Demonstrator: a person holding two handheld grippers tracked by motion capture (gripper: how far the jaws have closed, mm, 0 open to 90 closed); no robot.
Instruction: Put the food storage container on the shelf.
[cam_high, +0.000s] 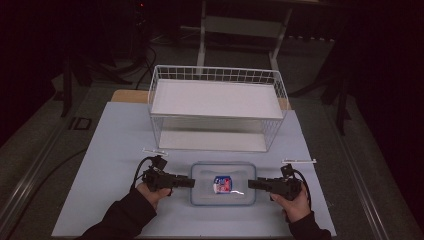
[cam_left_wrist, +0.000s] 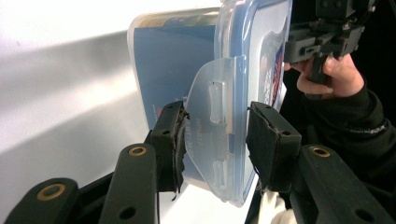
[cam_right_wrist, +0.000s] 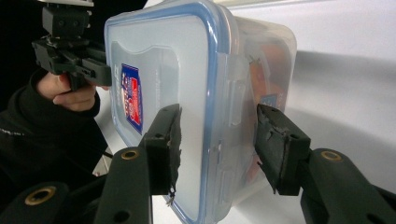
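The lidded container (cam_high: 223, 183) sat at lower centre, before the wire basket (cam_high: 217, 107). The left gripper (cam_high: 186, 182) and right gripper (cam_high: 253, 184) stood open around its side latches; nothing looked lifted yet.

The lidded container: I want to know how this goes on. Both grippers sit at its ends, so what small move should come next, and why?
Probably close both grippers on the side latches. The left gripper straddles the container's left latch flap with jaws open; the right gripper stands open around the other end's latch. Neither has a hold yet.
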